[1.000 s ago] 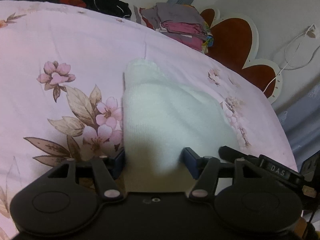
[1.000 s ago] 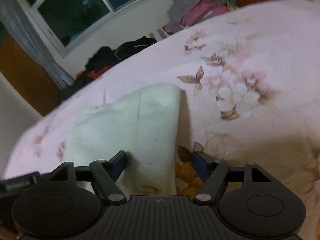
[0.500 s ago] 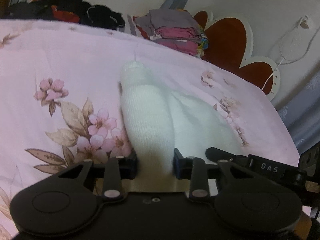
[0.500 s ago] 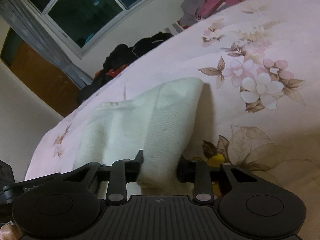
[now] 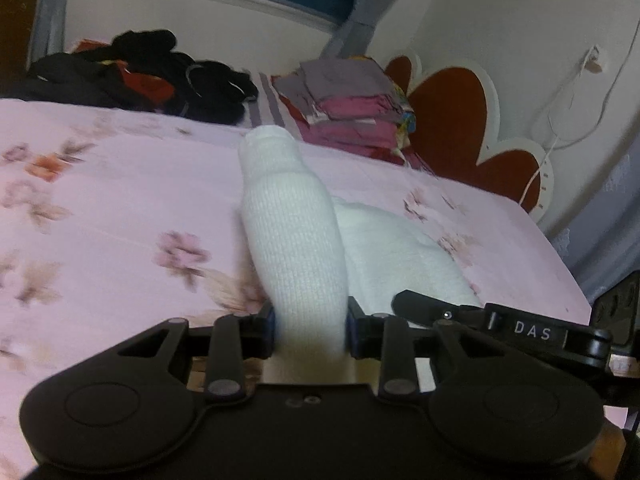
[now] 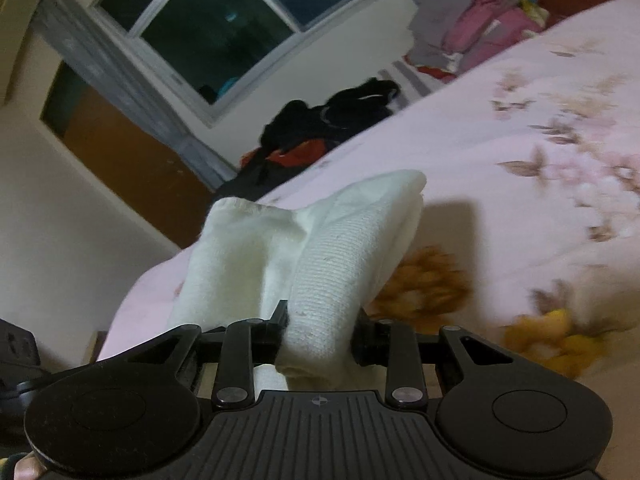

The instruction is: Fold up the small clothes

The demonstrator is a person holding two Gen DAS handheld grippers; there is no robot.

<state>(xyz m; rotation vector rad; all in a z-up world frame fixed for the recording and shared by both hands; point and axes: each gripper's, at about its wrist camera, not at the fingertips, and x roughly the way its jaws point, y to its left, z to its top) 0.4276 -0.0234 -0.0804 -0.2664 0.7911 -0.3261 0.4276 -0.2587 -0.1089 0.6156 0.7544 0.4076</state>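
The left gripper [image 5: 310, 326] is pinched tight on the white cloth [image 5: 294, 240]; 1 second ago its fingers stood wide around it. The cloth now rises off the pink bed cover [image 5: 120, 200], bunched into a roll. The right gripper [image 6: 320, 336] has closed the same way, squeezing the cloth's other corner, lifted too.

Pink floral bedsheet [image 5: 120, 184]; black clothes heap [image 5: 132, 76] beside folded clothes stack [image 5: 348, 108]; red headboard [image 5: 452, 120]; dark window [image 6: 224, 28].
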